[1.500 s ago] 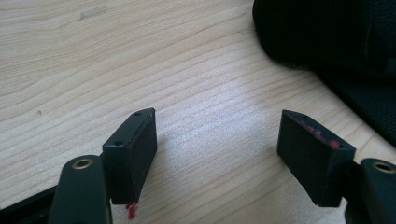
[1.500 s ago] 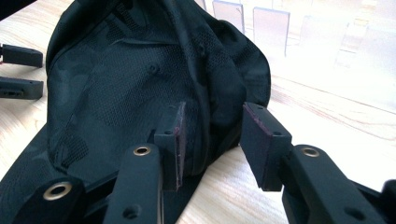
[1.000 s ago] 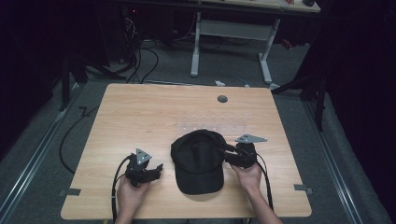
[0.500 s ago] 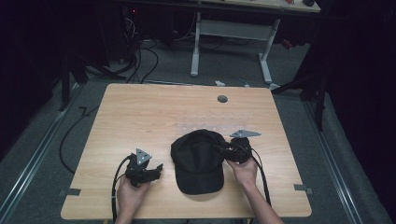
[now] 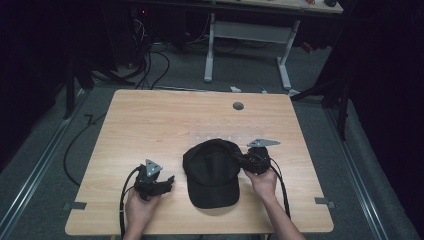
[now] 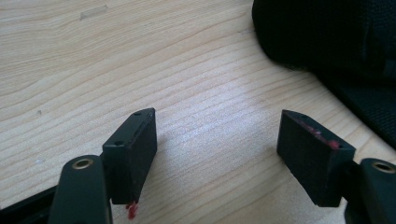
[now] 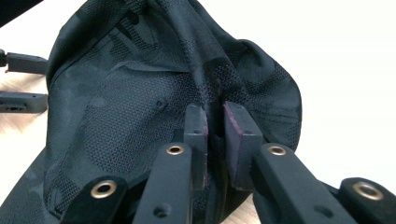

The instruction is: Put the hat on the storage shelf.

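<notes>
From above, your right gripper [image 5: 246,161] has just closed, pinching the black cap [image 5: 212,172] at lower centre; in its own view, keep that fold deep between the pads; your left gripper [image 6: 217,140] waits spread, lower left.

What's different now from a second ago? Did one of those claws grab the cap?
Yes. The right claw has just been closing and now pinches a fold of the black cap at its side, bunching the fabric. The left claw stayed open on the table beside the cap, and the cap kept its place.
</notes>
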Action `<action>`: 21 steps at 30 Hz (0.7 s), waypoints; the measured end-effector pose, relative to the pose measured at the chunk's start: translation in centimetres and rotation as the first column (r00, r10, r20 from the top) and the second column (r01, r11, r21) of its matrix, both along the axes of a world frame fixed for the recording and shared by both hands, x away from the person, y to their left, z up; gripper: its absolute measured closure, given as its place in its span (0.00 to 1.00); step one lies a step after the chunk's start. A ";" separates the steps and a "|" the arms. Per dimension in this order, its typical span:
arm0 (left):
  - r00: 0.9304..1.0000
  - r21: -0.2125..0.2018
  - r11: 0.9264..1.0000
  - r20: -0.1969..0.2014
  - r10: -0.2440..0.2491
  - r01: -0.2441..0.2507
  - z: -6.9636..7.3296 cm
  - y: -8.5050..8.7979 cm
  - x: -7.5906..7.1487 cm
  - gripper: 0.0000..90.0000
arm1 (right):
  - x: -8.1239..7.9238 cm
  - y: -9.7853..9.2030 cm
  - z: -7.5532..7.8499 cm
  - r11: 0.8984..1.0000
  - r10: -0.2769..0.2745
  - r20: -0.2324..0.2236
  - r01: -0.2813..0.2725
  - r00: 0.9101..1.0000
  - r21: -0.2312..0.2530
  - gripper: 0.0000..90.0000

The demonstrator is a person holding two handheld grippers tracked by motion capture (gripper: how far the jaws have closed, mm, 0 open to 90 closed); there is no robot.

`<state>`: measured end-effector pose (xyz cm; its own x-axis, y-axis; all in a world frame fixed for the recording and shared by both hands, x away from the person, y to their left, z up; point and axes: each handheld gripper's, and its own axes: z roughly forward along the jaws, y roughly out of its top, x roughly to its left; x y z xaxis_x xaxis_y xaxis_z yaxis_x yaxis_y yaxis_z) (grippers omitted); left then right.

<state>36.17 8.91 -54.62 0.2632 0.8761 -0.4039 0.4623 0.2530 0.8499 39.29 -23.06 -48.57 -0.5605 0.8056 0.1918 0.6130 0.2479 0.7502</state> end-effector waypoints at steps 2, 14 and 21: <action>1.000 -0.001 1.000 0.000 0.000 0.000 0.0 0.0 0.0 0.32 | 0.0 -0.1 0.1 1.000 0.010 0.008 -0.010 1.000 -0.002 0.94; 1.000 0.000 1.000 0.000 0.004 -0.004 0.0 0.0 0.0 0.34 | -0.4 -0.7 0.1 0.995 0.054 0.024 -0.056 0.998 0.079 0.97; 1.000 -0.007 1.000 0.002 0.010 -0.010 0.0 0.1 0.0 0.35 | -1.0 -1.3 1.0 0.989 0.071 0.052 -0.077 0.996 0.129 0.98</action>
<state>36.20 8.97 -54.59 0.2552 0.8761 -0.4091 0.4579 0.2631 0.8492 38.33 -24.35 -47.60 -0.6287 0.7313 0.2643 0.5597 0.1897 0.8067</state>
